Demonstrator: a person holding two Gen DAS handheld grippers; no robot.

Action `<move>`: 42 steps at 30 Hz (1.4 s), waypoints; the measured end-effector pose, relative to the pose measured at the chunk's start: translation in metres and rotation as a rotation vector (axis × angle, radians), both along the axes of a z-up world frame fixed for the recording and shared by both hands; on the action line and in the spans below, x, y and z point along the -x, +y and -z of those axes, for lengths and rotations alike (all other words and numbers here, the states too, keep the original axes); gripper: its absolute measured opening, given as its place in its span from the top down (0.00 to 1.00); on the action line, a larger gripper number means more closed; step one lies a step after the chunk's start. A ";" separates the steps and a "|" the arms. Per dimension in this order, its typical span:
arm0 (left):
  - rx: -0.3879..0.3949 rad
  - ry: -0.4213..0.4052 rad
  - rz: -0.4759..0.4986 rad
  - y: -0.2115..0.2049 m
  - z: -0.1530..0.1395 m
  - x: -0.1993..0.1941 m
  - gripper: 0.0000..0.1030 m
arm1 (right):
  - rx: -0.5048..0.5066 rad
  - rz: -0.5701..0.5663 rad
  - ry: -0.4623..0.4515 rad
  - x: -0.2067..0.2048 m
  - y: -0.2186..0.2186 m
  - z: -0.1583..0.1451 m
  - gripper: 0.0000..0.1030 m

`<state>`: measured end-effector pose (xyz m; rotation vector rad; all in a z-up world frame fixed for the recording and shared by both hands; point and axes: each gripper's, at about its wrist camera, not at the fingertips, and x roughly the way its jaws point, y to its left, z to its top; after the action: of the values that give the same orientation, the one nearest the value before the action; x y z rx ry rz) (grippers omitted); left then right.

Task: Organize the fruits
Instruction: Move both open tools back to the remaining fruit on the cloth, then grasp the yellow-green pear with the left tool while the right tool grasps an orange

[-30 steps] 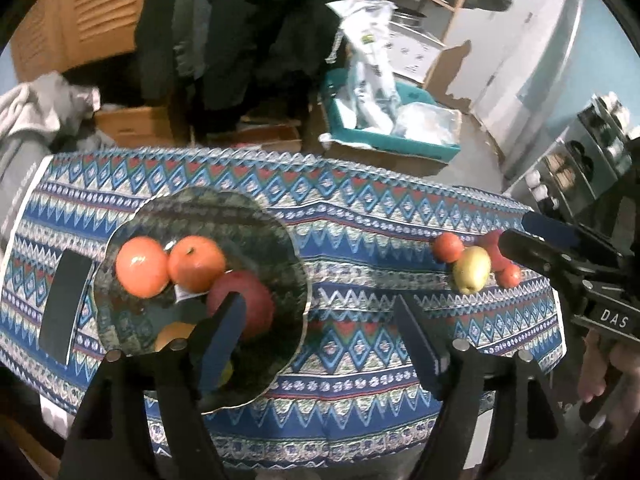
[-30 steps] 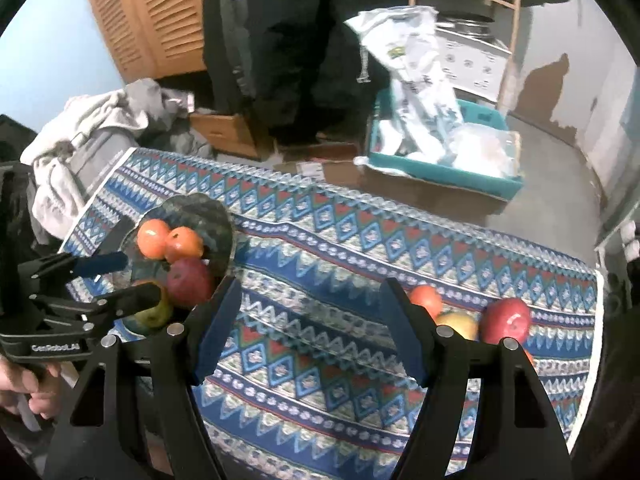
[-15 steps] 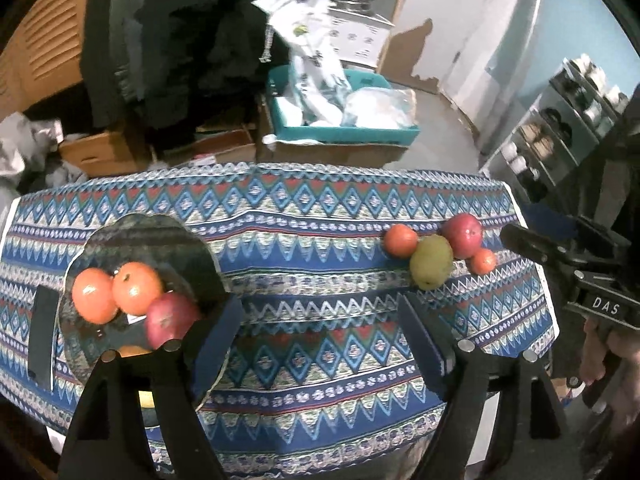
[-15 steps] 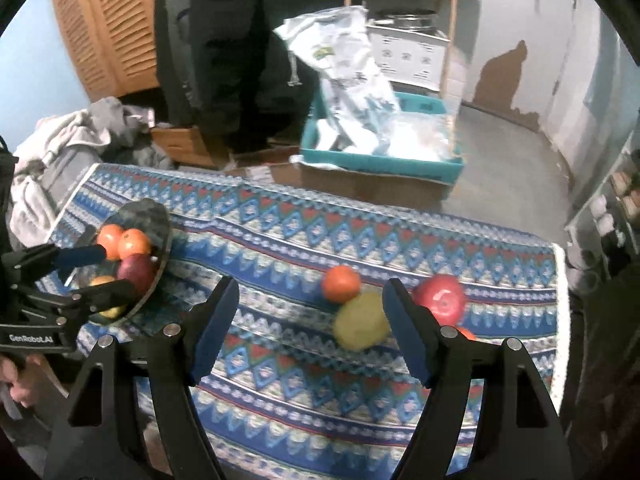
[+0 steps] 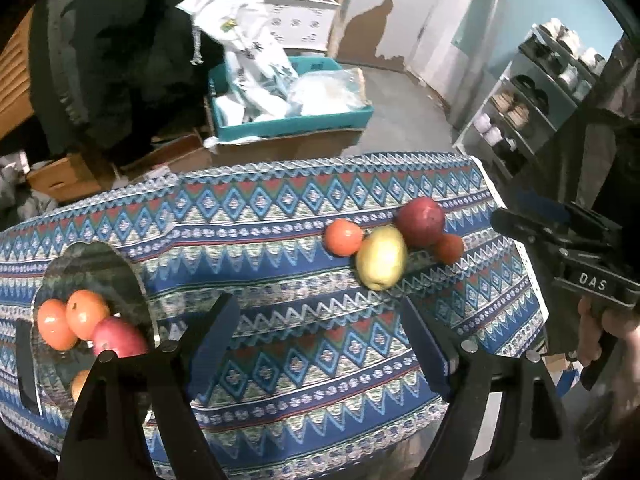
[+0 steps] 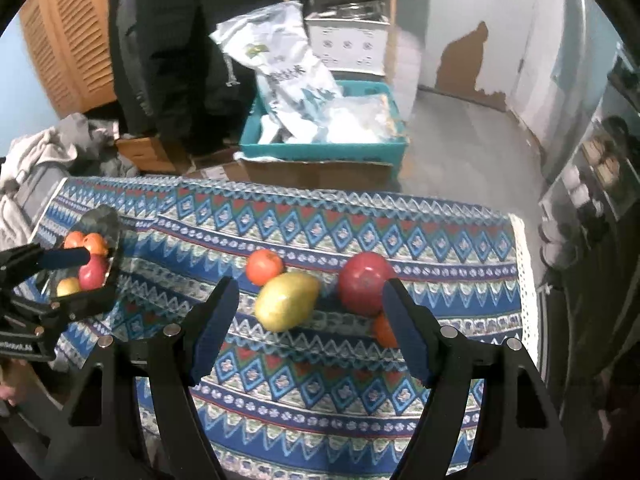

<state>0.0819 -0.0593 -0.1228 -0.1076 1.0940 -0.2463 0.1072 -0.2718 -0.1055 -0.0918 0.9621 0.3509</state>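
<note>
Several loose fruits lie near the table's right end: an orange (image 6: 264, 267), a yellow fruit (image 6: 287, 307), a red apple (image 6: 365, 283) and a small orange (image 6: 385, 330) half hidden by a finger. My right gripper (image 6: 310, 328) hovers open just in front of them, with the yellow fruit in line with its gap and untouched. My left gripper (image 5: 320, 344) hangs over the patterned cloth (image 5: 280, 220), its jaws opening with nothing between them. A glass plate (image 5: 92, 264) at the left holds two oranges, a red apple (image 5: 120, 338) and a yellow fruit.
A dark flat object (image 5: 24, 356) lies left of the plate. Behind the table stand a teal crate (image 5: 288, 124) with white bags, cardboard boxes and a person in dark clothes (image 5: 120, 60). A shoe rack (image 5: 520, 112) stands right of the cloth's edge (image 5: 532, 280).
Both grippers have moved right along the table, away from the plate and toward the loose fruits. The left jaws stand a little wider. No fruit has moved.
</note>
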 end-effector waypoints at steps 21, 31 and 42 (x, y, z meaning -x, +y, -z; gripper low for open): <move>0.044 0.139 0.040 -0.057 0.055 -0.052 0.18 | -0.039 0.104 0.090 -0.022 -0.065 0.049 0.27; 0.018 0.164 0.065 -0.073 0.083 -0.067 0.18 | -0.055 0.123 0.218 -0.044 -0.077 0.114 0.27; 0.048 0.221 0.057 -0.077 0.110 -0.082 0.18 | -0.025 0.098 0.276 -0.053 -0.070 0.151 0.29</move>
<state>0.1635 -0.1365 -0.2327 -0.1495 1.3120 -0.3178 0.1597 -0.3413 -0.2568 0.0281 1.2301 0.2895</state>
